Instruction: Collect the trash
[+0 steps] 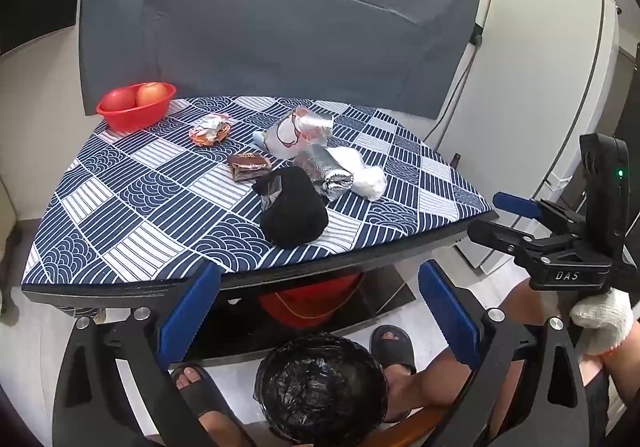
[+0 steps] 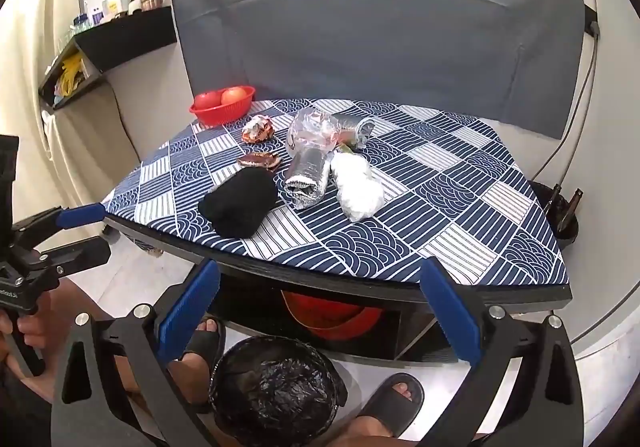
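Above the black-lined round bin (image 1: pixel 320 387), both tools (image 1: pixel 318 311) (image 2: pixel 318 311) spread, empty. Trash waiting untouched on the patterned bench (image 1: pixel 120 215). Next, presumably: reach for the nearest black crumpled bag (image 1: pixel 294 207).

A grey panel (image 2: pixel 372 31) stands behind the table (image 2: pixel 460 207); a white fridge (image 1: pixel 532 107) is beside it, over a pale floor (image 2: pixel 596 379).

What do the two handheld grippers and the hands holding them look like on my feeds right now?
Both grippers are matte black frames with silver bolts and blue ribbed finger pads. The right gripper carries white "DAS" lettering and a black upright block with a green light; a white knit glove covers its hand. The left gripper has the same black-and-blue build, held by a bare hand. No cables show.
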`<move>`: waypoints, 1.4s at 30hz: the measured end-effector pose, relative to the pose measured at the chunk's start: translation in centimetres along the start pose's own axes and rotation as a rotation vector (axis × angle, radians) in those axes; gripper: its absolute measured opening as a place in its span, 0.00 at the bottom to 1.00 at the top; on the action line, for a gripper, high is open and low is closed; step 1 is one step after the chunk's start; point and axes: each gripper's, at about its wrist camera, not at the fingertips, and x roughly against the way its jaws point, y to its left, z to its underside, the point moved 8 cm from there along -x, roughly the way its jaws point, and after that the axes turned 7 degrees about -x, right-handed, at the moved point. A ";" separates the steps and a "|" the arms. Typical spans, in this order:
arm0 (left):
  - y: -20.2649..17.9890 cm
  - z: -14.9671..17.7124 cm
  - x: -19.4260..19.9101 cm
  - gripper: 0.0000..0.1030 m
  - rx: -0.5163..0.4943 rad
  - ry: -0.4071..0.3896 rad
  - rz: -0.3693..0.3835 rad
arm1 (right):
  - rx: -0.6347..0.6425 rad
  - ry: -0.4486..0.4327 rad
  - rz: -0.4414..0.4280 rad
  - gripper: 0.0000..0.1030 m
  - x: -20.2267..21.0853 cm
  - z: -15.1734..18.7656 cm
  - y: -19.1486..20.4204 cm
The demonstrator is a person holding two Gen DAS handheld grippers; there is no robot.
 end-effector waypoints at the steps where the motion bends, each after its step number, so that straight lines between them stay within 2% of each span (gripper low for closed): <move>1: -0.1 0.1 0.1 0.93 -0.002 0.000 0.001 | 0.004 0.003 0.000 0.97 -0.1 0.1 0.1; 10: 0.3 0.2 -0.2 0.93 0.030 0.009 0.017 | 0.013 0.014 0.008 0.97 -0.4 0.2 0.1; 42: -0.2 0.2 -0.3 0.93 0.013 0.017 0.024 | 0.005 0.012 0.008 0.97 -0.6 0.1 -0.3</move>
